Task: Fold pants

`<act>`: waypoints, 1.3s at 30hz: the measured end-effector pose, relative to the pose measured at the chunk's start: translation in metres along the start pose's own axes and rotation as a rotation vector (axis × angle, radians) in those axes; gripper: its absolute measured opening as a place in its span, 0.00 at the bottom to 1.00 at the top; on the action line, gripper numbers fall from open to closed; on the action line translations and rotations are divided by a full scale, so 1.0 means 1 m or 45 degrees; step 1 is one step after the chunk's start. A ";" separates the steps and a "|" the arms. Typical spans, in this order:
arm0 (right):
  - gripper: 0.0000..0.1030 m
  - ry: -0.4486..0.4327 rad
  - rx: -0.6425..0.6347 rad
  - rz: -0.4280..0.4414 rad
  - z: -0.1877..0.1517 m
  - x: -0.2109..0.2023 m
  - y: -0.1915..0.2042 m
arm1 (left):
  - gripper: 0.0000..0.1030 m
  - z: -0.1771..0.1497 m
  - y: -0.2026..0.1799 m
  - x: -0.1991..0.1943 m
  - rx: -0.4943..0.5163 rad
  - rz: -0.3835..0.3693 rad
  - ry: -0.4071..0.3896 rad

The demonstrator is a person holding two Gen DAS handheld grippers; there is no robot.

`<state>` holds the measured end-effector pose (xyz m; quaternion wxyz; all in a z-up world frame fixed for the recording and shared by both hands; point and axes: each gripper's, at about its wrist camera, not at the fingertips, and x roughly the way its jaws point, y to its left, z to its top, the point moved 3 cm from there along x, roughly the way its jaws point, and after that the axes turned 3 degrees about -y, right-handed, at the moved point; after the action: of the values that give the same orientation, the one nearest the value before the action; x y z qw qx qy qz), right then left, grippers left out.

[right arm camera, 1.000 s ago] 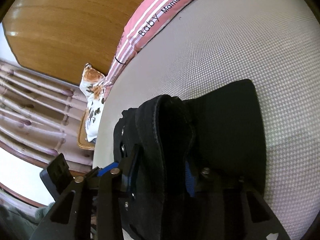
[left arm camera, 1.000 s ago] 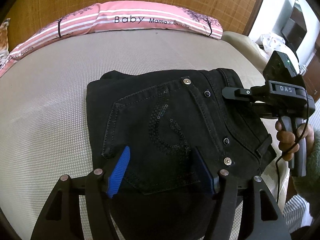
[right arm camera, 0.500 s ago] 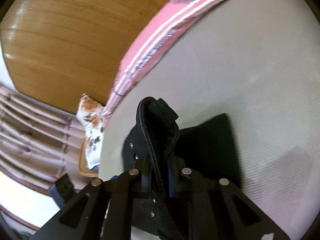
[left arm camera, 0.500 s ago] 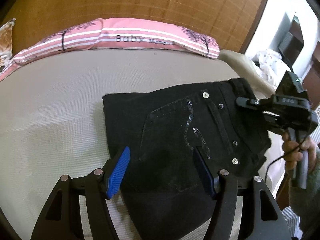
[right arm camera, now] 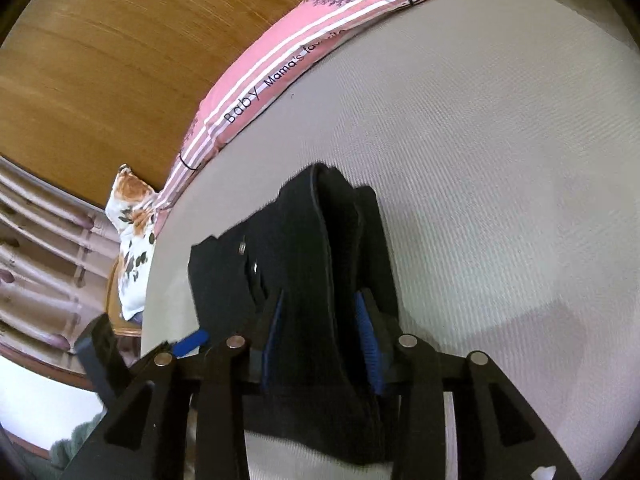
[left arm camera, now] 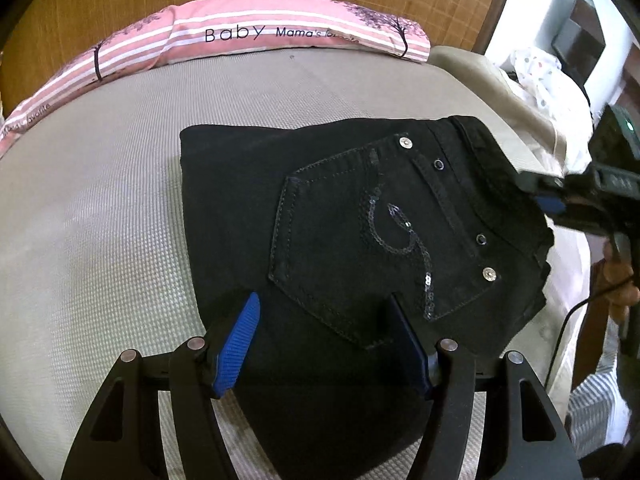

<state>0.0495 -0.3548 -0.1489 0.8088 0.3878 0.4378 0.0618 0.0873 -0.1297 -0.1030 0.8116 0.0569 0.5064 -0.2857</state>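
Open bed (left arm camera: 100, 240) surface is left free to the left of the left claw (left arm camera: 324, 344); ahead, passage is blocked by the folded pants (left arm camera: 340, 208) and pink pillow (left arm camera: 240, 36).

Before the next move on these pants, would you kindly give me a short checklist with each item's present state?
1. Pants folded into a compact stack on the bed: ok.
2. Left claw open over the stack, gripping nothing: ok.
3. Right claw let go: its jaws have just been opening, with the waistband between them; fully free: cannot tell.
4. Waistband edge lying flat: not ok, it stands bunched up.
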 end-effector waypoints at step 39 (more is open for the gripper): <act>0.20 -0.080 -0.035 -0.262 -0.050 -0.019 -0.010 | 0.67 -0.025 -0.007 -0.007 0.088 0.098 0.065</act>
<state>-0.0017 -0.3415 -0.1592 0.8295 0.3312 0.4488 -0.0279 0.0618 -0.1230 -0.1076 0.8063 0.1116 0.5143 -0.2699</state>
